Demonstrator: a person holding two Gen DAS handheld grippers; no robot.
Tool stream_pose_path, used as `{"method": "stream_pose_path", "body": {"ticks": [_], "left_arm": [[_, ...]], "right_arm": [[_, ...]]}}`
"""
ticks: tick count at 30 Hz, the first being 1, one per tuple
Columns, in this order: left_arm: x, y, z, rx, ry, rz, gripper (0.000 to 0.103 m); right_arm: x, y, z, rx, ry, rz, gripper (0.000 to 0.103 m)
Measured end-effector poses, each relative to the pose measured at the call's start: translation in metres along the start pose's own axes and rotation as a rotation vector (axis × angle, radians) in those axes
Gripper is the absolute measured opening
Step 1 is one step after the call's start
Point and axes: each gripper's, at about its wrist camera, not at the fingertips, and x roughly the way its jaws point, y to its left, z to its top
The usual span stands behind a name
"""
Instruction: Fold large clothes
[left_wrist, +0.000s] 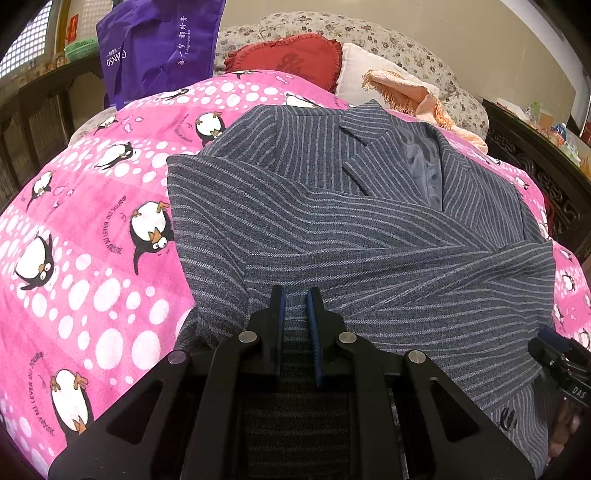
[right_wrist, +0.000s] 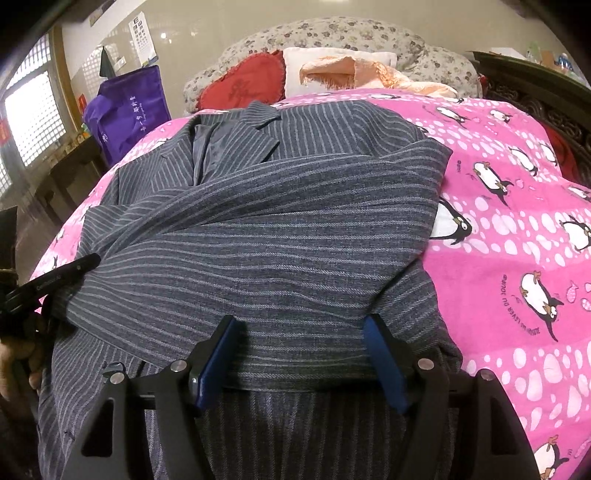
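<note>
Grey pinstriped suit jacket (left_wrist: 362, 236) lies on the pink penguin quilt (left_wrist: 85, 258), sleeves crossed over its front. Left gripper (left_wrist: 295, 295) pinches the jacket's near hem; right gripper (right_wrist: 301, 325) straddles the hem, fingers spread, not pressing.

Open pink penguin-print quilt (left_wrist: 92, 288) lies left of the grey pinstriped wool jacket (left_wrist: 332, 229), and more lies to its right. A red heart-shaped cushion (left_wrist: 288, 61), white pillow (left_wrist: 365, 74) and purple fabric bag (left_wrist: 155, 48) crowd the far end.
</note>
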Motion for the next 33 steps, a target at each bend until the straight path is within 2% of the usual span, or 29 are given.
{"method": "stream_pose_path", "body": {"ticks": [4,7,10,11,13,16,20,33], "left_arm": [[-0.001,0.001,0.000,-0.009,-0.001,-0.013,0.013],[-0.022,0.006,-0.005,-0.012,-0.001,-0.041,0.013],[-0.050,0.007,-0.023,0.025,-0.014,-0.040,0.015],[-0.053,0.007,-0.029,0.040,-0.007,-0.020,0.016],[-0.050,0.011,-0.041,0.042,0.022,-0.010,0.035],[-0.045,0.016,-0.044,-0.004,0.045,-0.043,0.036],[-0.047,0.012,-0.047,0.018,0.036,-0.023,0.036],[-0.045,0.021,-0.046,-0.020,0.031,-0.058,0.038]], "right_arm": [[0.000,0.001,0.000,0.000,0.001,0.001,0.068],[0.000,0.000,0.000,0.001,-0.001,0.001,0.069],[0.000,0.000,0.000,0.004,-0.002,0.007,0.069],[0.001,-0.001,0.000,0.006,-0.002,0.009,0.069],[0.001,-0.001,0.000,0.006,-0.003,0.009,0.069],[0.001,-0.001,0.000,0.004,-0.003,0.007,0.069],[0.001,-0.001,0.000,0.004,-0.003,0.006,0.069],[0.000,0.005,-0.001,-0.017,-0.001,-0.029,0.069]]}}
